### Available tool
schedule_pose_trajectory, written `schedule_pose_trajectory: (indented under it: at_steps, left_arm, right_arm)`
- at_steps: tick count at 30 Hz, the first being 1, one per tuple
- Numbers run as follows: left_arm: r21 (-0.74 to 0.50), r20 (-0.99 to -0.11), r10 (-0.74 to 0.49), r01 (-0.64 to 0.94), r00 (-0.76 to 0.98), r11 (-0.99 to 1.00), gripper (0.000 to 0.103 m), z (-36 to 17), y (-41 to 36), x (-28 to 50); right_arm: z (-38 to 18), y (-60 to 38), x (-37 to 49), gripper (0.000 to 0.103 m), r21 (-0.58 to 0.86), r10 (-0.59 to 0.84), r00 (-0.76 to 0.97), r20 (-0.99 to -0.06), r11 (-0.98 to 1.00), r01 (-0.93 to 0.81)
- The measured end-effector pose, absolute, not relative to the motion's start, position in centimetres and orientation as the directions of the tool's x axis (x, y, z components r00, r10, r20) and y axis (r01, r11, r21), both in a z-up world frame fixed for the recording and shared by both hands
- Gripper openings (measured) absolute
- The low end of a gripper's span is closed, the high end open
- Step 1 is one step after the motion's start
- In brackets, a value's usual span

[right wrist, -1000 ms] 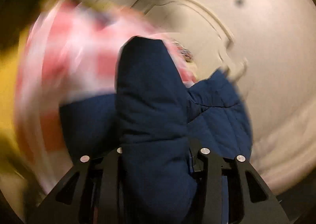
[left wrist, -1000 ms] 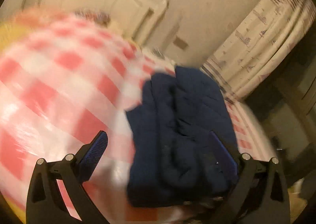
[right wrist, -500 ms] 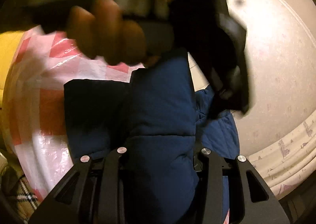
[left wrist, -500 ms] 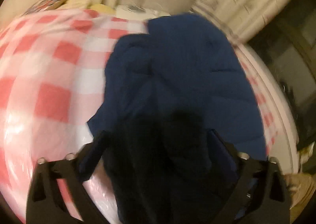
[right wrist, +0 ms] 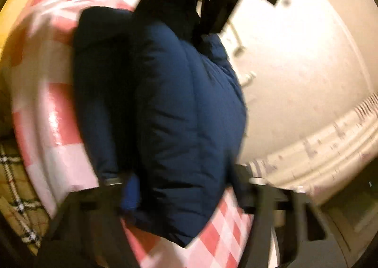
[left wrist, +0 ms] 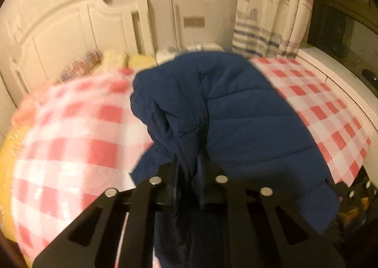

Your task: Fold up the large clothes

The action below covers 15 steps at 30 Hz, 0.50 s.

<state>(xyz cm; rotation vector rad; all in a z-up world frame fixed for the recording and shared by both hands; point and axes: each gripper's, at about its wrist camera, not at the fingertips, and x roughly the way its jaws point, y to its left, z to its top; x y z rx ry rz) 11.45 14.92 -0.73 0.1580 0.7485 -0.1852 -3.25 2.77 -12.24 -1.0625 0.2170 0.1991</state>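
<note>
One navy padded jacket [left wrist: 236,107] is lying in a bulky heap on one bed, over one red-and-white checked cover [left wrist: 70,131].

One white headboard [left wrist: 78,29] and one printed curtain [left wrist: 271,8] are standing behind it. Of the two claws, the left claw [left wrist: 189,173] is pinching a fold of the jacket's near edge between narrowly set jaws. The right claw [right wrist: 182,187] is sitting blurred beneath the jacket's bulk, its jaws set wide apart; whether it is gripping cannot be told.

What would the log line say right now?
left gripper: shut on blue jacket | right gripper: unclear, blurred | jacket on checked cloth
</note>
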Motion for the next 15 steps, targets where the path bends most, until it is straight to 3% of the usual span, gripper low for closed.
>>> schedule_pose_trajectory:
  at_steps: [3,6,9,11,15]
  left_arm:
    - [0.078,-0.657,-0.109,0.211,0.746,0.974,0.010,0.7,15.7,8.8]
    - [0.075,-0.726,-0.070,0.180,0.684,0.981,0.013,-2.5,16.6,10.0]
    - [0.121,-0.739,-0.013,0.151,0.674,0.981,0.017,-6.2,17.1,10.8]
    - [0.107,-0.737,0.000,0.118,0.675,0.987,0.020,-6.2,17.4,10.3]
    - [0.125,-0.714,0.043,0.067,0.699,0.990,0.030,-6.4,17.6,9.7]
  right_arm:
    - [-10.0,1.8,-3.4,0.029,-0.812,0.084,0.965,-0.247,0.526,-0.254]
    - [-10.4,1.7,-3.1,0.030,-0.784,0.148,0.938,-0.312,0.517,-0.343]
    - [-12.2,2.9,-2.9,0.042,-0.817,0.157,0.932,-0.326,0.449,-0.361]
    - [-11.5,2.9,-2.9,0.043,-0.804,0.176,0.913,-0.368,0.433,-0.407]
    - [-6.3,-0.7,-1.1,0.043,-0.503,0.331,0.752,-0.570,0.583,-0.638]
